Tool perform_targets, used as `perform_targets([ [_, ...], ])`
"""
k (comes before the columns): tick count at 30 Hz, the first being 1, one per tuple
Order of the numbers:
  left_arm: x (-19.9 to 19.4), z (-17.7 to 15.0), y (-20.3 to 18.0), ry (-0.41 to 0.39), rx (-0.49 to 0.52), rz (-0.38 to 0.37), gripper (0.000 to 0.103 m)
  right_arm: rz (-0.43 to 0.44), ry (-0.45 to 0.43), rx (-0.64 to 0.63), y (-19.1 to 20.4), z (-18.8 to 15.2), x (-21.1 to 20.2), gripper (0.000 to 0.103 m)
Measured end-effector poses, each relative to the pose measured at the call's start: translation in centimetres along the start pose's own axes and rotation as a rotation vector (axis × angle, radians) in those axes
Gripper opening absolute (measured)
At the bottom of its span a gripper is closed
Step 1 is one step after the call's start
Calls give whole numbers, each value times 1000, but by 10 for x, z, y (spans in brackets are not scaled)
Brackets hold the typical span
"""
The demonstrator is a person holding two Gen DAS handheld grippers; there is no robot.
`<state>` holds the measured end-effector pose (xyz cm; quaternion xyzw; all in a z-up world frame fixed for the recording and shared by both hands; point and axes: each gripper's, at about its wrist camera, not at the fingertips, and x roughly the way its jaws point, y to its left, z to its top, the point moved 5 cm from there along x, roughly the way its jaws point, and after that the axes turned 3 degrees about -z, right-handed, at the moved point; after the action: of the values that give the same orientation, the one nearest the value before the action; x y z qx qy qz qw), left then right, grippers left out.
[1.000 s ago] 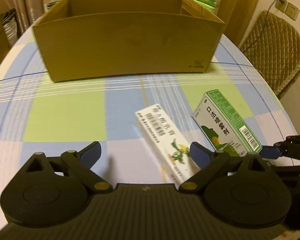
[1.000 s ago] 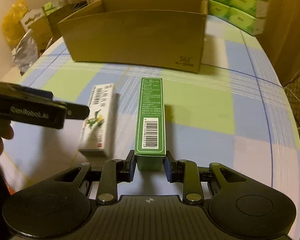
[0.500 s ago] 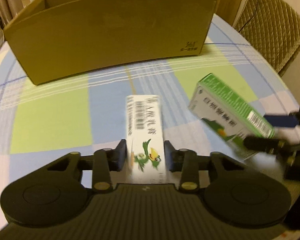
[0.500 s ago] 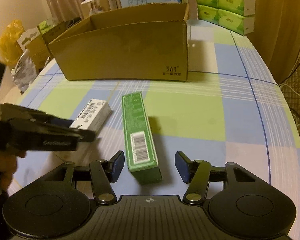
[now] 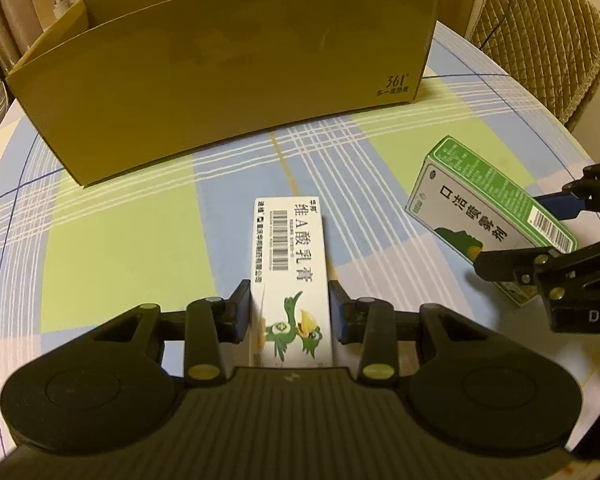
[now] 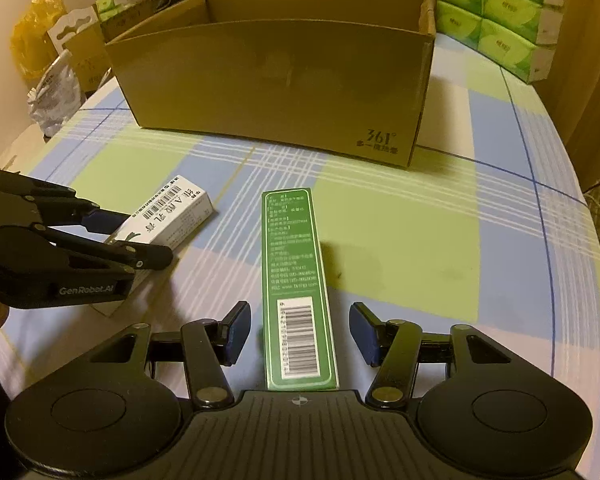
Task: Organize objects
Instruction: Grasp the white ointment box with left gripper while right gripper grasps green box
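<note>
While gripped, white box (image 5: 290, 268) lengthwise (toward carton (image 5: 228, 68))

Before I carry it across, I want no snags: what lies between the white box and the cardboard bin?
Only bare checked tablecloth between white box and cardboard bin, in the left wrist view.

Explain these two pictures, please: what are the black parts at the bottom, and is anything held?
Each picture comes from a camera on a handheld gripper, looking along its jaws. The left gripper has its jaws closed on the white ointment box. The right gripper has its jaws open around the green spray box, with gaps on both sides, so it isn't gripped. Both boxes are over a checked tablecloth, in front of an open cardboard box.
</note>
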<state>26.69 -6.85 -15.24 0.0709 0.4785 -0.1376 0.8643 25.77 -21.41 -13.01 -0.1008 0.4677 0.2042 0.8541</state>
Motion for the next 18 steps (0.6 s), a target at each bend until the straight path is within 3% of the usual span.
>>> perform_targets([
  [7, 2, 4, 1, 5, 10, -5, 33, -26, 25, -43, 5, 5, 10, 29],
  [18, -22, -4, -2, -4, -22, -14, 33, -31, 2, 29, 10, -1, -9, 27],
])
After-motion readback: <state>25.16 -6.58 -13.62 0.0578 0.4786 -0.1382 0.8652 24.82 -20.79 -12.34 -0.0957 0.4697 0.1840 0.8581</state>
